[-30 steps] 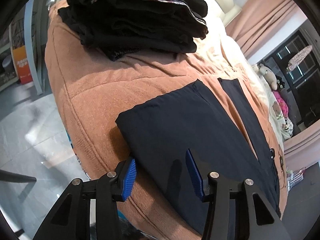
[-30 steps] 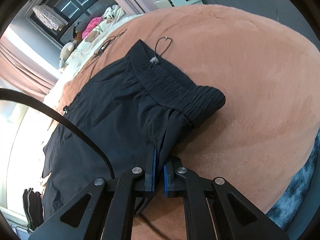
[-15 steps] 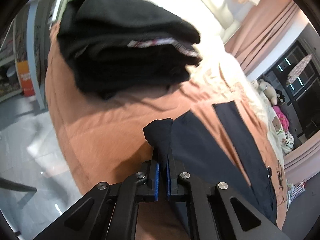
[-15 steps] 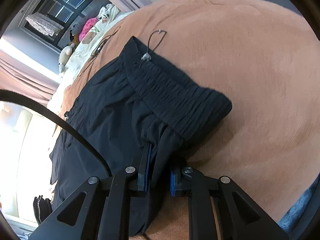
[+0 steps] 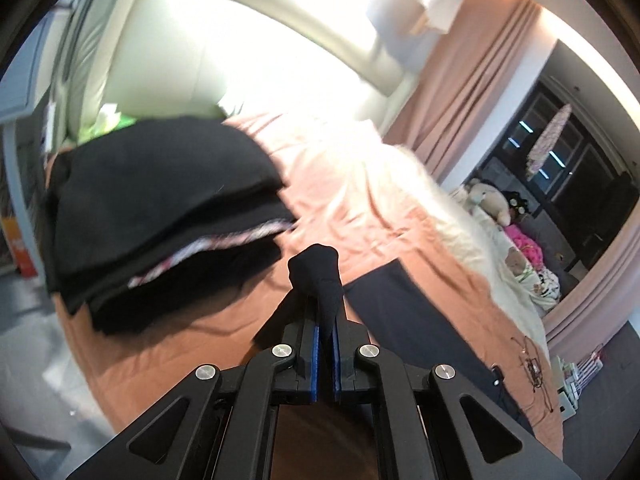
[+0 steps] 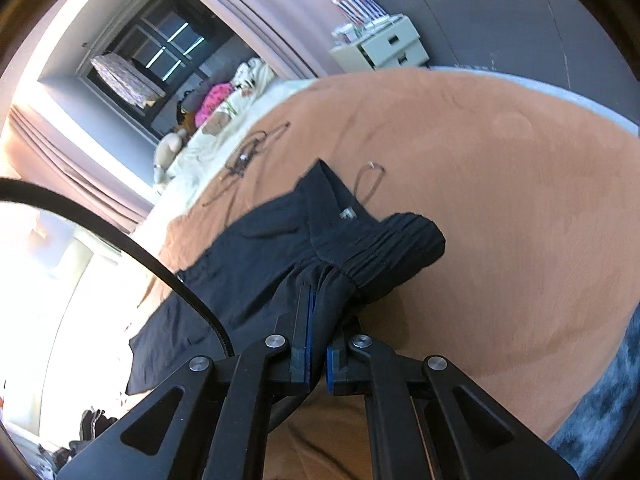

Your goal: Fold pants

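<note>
Pants (image 6: pixel 256 256) lie spread on the bed (image 6: pixel 500 208), dark navy fabric over the orange-brown blanket, w/ waistband end near the right claw (image 6: pixel 316 344) and leg end near the left claw (image 5: pixel 325 344). Big change vs a sec ago: left claw was wide apart over the flat hem corner, now it's pinched shut on that corner, and a bunched tip of cloth pokes up above the blue pads (image 5: pixel 315 344); the view has also tipped up toward the headboard, so the corner looks lifted off the blanket. Right claw: was fully closed on cloth by the waistband, slackened half a sec ago, now clamped again on a gathered wad just below the elastic waistband (image 6: pixel 384 240). Means both ends are gripped, so prob. the fold is starting: leg end to be carried over toward the waist, or a lengthwise fold — can't tell which yet. Pose: left claw points along the bed toward the stack of dark folded clothes (image 5: pixel 160 208), angled upward; right claw is pitched down onto the waistband, fingers nearly level w/ the blanket. Loose cords (image 6: pixel 248 156) lie on the bed beyond the pants, apart from them.
</note>
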`<state>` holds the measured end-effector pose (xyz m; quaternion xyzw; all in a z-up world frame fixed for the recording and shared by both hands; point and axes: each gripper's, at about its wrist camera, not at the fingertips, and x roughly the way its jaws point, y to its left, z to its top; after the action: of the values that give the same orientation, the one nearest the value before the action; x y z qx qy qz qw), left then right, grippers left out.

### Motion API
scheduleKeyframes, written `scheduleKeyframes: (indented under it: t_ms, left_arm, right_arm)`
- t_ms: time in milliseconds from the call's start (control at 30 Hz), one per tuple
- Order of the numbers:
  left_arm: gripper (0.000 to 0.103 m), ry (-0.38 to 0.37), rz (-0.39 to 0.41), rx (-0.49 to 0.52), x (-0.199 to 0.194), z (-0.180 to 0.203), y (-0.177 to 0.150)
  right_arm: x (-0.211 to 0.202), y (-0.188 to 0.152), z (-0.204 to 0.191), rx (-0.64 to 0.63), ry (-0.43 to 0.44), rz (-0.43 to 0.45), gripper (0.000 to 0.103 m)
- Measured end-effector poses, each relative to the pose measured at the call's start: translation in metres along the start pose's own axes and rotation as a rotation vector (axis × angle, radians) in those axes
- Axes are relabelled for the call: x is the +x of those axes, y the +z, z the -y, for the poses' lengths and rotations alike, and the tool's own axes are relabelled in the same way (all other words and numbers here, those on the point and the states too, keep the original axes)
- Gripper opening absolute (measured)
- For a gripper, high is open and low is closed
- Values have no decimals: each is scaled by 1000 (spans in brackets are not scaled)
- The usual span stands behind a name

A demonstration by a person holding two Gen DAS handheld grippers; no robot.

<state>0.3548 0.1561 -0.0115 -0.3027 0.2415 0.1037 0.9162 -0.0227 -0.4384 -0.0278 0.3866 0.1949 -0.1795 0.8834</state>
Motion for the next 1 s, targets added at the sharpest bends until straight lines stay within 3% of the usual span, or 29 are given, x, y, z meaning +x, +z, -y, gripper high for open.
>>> scheduleKeyframes:
  t_ms: [400, 1000]
  left_arm:
    - [5, -58, 28, 82, 26, 67, 39]
    - [5, -29, -7, 182, 155, 157, 57]
  right_arm:
    - [11, 21, -22, -43, -8, 36, 2]
    - [103, 75, -73, -141, -82, 28, 2]
